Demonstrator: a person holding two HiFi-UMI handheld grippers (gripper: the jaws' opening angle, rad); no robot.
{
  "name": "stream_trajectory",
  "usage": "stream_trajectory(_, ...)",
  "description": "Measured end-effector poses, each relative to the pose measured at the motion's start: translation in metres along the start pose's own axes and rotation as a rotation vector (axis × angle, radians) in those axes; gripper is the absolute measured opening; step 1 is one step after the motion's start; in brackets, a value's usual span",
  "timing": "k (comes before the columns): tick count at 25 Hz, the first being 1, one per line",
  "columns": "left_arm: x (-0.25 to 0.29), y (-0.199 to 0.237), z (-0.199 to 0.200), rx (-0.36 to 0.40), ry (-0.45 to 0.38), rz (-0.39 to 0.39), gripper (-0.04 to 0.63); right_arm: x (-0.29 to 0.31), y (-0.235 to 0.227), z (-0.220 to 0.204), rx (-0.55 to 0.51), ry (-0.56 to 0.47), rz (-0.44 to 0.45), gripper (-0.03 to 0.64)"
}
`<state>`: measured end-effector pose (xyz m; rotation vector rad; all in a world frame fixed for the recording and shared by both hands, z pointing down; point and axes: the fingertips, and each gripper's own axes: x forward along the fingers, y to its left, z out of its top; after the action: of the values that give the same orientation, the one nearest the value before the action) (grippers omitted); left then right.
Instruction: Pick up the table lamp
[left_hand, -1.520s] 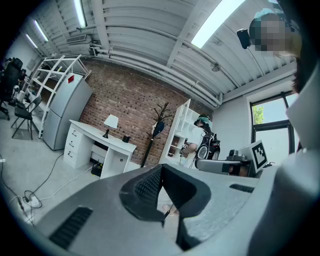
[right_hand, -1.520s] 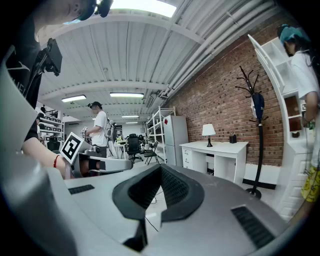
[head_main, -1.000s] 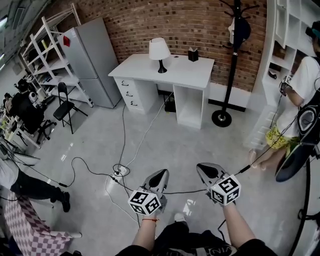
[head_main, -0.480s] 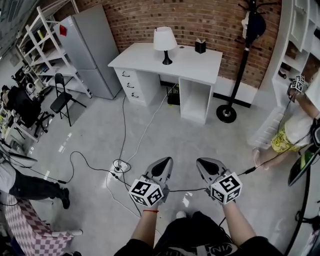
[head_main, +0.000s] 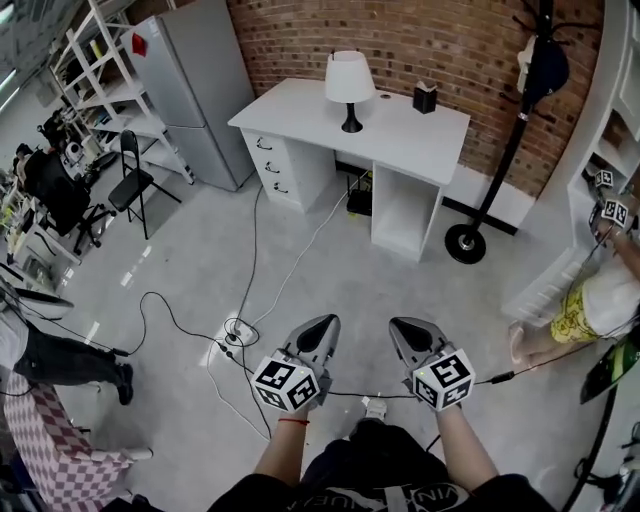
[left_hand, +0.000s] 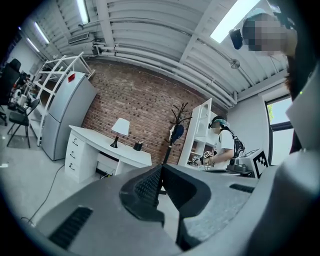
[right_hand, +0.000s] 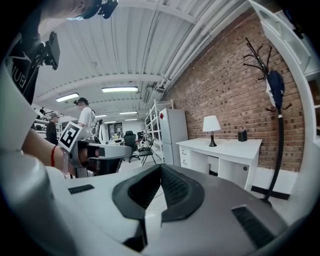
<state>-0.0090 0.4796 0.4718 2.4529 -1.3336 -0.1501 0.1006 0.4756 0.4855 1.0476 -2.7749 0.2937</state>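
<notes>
The white desk (head_main: 415, 135) and everything on it sit closer and further to the right in the head view than a second ago, while both grippers keep the same low, side-by-side place in front of the person.

The brick wall (head_main: 450, 45) runs behind the desk. A grey fridge (head_main: 195, 90) stands at the desk's left, with a white shelving rack (head_main: 95, 85) beyond it. A black coat stand (head_main: 500, 165) rises just to the desk's right, its round base on the floor. A folding chair (head_main: 135, 185) stands near the fridge. Black and white cables (head_main: 245, 300) trail over the pale floor from the desk toward the person.

The table lamp (head_main: 350, 88), with a white shade on a dark stem and foot, stands upright near the back of the desktop, towards its middle. It is untouched and well apart from both grippers. Both gripper views also show it on the desk in the distance (left_hand: 120, 130) (right_hand: 211, 126).

The left gripper (head_main: 325, 326) points toward the desk with its jaws pressed together and nothing between them (left_hand: 160, 166). The right gripper (head_main: 402, 327) is the same, jaws closed on nothing (right_hand: 160, 166).

To the lamp's right stands a small dark box (head_main: 425, 98), perhaps a pen holder; it is too small to tell.
</notes>
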Motion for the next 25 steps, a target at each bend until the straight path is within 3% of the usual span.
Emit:
stream_trajectory(7, 0.058, 0.008, 0.015, 0.013, -0.025, 0.020, 0.006, 0.020, -0.046, 0.017, -0.049, -0.005, 0.038, 0.003)
stream_trajectory(16, 0.095, 0.009, 0.020, 0.042, 0.006, 0.029, 0.006, 0.025, -0.085, 0.015, 0.014, -0.023, 0.043, 0.003)
stream_trajectory(25, 0.143, 0.020, 0.022, 0.065, 0.039, -0.016, 0.006, 0.048, -0.123, 0.017, 0.050, -0.046, 0.009, 0.003)
